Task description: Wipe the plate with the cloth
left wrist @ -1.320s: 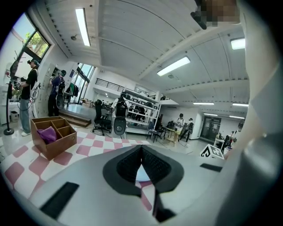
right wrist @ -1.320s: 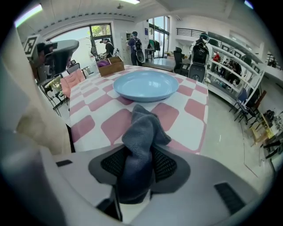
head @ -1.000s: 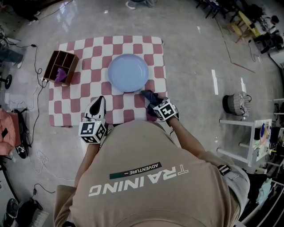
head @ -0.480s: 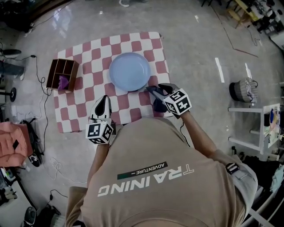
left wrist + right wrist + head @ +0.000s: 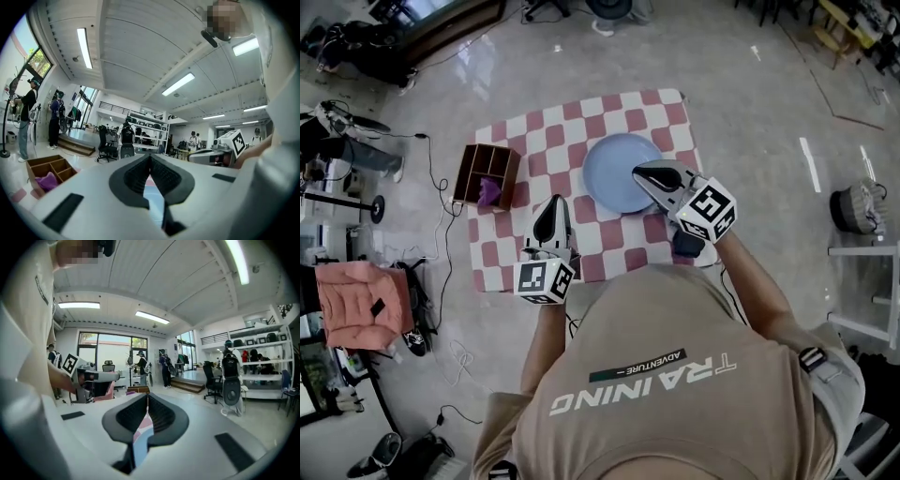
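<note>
Checked mat point(image 5: 581, 131) on the floor; blue plate point(image 5: 612, 164) on its right half; right claw point(image 5: 641, 172) above the plate's right part, jaws together; left claw point(image 5: 554, 204) above the mat, left of the plate; dark bundle point(image 5: 687, 246), probably the cloth, at the mat's near right edge below the right wrist; wooden compartment box point(image 5: 471, 178) at the mat's left edge, purple cloth point(image 5: 491, 193) inside.

Plate point(image 5: 614, 173): rim at its 3 o'clock hidden under right gripper point(image 5: 643, 172). Dark cloth point(image 5: 687, 246) mostly covered by that gripper's body, shape unclear. Checked mat point(image 5: 581, 131): 6 o'clock edge behind person's torso point(image 5: 675, 375). Purple item point(image 5: 490, 192) in wooden box point(image 5: 478, 167) too small to ID
</note>
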The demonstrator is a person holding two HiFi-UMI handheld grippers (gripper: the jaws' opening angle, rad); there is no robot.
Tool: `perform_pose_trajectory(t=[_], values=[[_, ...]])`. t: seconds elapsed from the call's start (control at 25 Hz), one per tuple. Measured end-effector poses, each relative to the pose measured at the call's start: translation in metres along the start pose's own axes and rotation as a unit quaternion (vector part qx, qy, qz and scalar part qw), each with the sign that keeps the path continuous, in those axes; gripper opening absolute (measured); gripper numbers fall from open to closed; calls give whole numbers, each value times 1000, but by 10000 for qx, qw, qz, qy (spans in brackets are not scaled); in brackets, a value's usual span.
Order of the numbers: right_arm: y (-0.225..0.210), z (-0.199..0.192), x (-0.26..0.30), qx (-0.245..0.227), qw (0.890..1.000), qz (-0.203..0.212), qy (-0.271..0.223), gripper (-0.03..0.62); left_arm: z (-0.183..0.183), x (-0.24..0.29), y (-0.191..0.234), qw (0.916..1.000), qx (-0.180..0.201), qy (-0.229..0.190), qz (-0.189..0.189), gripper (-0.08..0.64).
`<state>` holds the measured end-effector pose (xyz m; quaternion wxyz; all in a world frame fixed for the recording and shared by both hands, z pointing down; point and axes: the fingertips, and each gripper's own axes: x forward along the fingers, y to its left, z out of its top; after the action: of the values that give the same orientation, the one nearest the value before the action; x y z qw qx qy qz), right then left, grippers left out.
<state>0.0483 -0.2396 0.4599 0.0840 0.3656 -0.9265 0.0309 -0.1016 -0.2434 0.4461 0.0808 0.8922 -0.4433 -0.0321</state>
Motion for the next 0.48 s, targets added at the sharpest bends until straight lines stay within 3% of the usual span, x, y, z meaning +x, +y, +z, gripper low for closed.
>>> perform_pose_trajectory(t=[0.32,0.48], values=[[24,50,56,-500,9960,551,-492,20,48,6,21,9983,514,-273,71,15],[34,48,60,-405,9950,747,-516,18,33,3,19,9986,484,-143,165,15]])
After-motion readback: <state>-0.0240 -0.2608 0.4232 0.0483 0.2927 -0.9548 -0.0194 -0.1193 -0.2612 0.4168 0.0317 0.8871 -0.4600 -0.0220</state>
